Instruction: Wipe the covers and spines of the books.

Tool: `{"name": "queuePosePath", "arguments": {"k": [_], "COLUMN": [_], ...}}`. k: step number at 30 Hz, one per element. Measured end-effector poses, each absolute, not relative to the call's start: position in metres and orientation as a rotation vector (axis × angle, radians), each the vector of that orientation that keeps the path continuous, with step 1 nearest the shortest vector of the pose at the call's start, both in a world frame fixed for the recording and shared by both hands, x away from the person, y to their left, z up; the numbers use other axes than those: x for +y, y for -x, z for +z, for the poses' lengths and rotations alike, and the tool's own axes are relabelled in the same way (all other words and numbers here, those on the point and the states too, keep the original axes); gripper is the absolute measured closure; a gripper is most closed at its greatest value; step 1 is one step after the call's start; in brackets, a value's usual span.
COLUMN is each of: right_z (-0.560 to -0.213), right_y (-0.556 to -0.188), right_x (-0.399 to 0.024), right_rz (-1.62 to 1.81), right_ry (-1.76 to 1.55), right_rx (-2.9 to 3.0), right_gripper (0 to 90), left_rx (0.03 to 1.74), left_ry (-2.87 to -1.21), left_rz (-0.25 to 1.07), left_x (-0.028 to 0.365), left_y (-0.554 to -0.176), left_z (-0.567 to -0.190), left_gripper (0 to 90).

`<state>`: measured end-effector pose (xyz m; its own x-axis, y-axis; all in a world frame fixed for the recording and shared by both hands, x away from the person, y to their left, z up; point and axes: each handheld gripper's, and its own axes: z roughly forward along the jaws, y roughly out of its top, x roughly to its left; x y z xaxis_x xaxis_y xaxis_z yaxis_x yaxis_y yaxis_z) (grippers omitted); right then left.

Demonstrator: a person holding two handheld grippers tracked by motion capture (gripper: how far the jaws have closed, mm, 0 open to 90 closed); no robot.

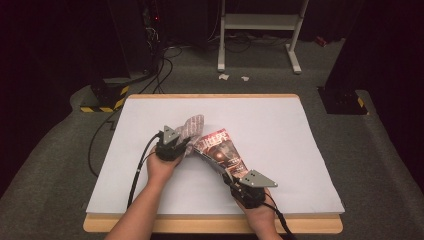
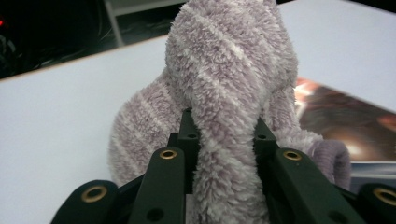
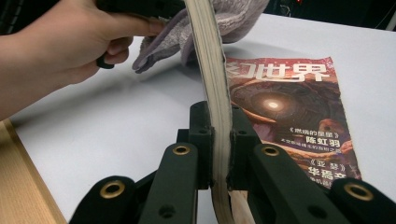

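A fuzzy lilac sock with pale stripes [image 1: 194,126] hangs from my left gripper [image 1: 181,145], left of the table's middle. In the left gripper view the jaws are shut on the sock [image 2: 229,84], pinching its lower part in the left gripper [image 2: 224,130]. A magazine with a dark red cover [image 1: 222,150] lies just right of the sock. My right gripper [image 1: 231,176] is shut on its near edge. In the right gripper view the right gripper [image 3: 218,126] clamps the thick page edge [image 3: 210,70], which stands raised. The cover [image 3: 289,107] slopes down to the table on the right.
A white sheet [image 1: 285,130] covers the wooden table, with bare room to the right and at the back. The hand on the left gripper [image 3: 60,46] and the sock [image 3: 233,18] sit close behind the raised magazine edge. Cables and a metal stand are on the floor beyond.
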<state>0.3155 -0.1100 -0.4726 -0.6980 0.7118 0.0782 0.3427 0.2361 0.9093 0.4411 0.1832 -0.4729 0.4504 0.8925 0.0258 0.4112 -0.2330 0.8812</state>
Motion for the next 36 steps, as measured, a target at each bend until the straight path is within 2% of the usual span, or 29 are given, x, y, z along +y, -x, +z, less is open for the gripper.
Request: {"name": "queuePosePath", "arguments": {"k": [9, 25, 36], "right_z": [-0.473, -0.473, -0.473], "right_y": [-0.315, -0.314, -0.314], "right_x": [-0.110, -0.110, -0.110], "right_rz": [1.453, 1.447, 1.450], "right_ry": [-0.972, -0.966, -0.965], "right_rx": [2.163, 2.161, 2.155], "right_gripper": [83.9, 83.9, 83.9], "left_rx": [1.153, 0.840, 0.746], "left_ry": [-1.839, -1.811, -1.798], "left_rz": [0.714, 0.599, 0.570], "left_x": [0.189, 0.124, 0.099], "left_y": [-0.450, -0.369, -0.336], "left_z": [-0.479, -0.431, -0.411], "left_gripper": [73.2, 73.3, 73.2]}}
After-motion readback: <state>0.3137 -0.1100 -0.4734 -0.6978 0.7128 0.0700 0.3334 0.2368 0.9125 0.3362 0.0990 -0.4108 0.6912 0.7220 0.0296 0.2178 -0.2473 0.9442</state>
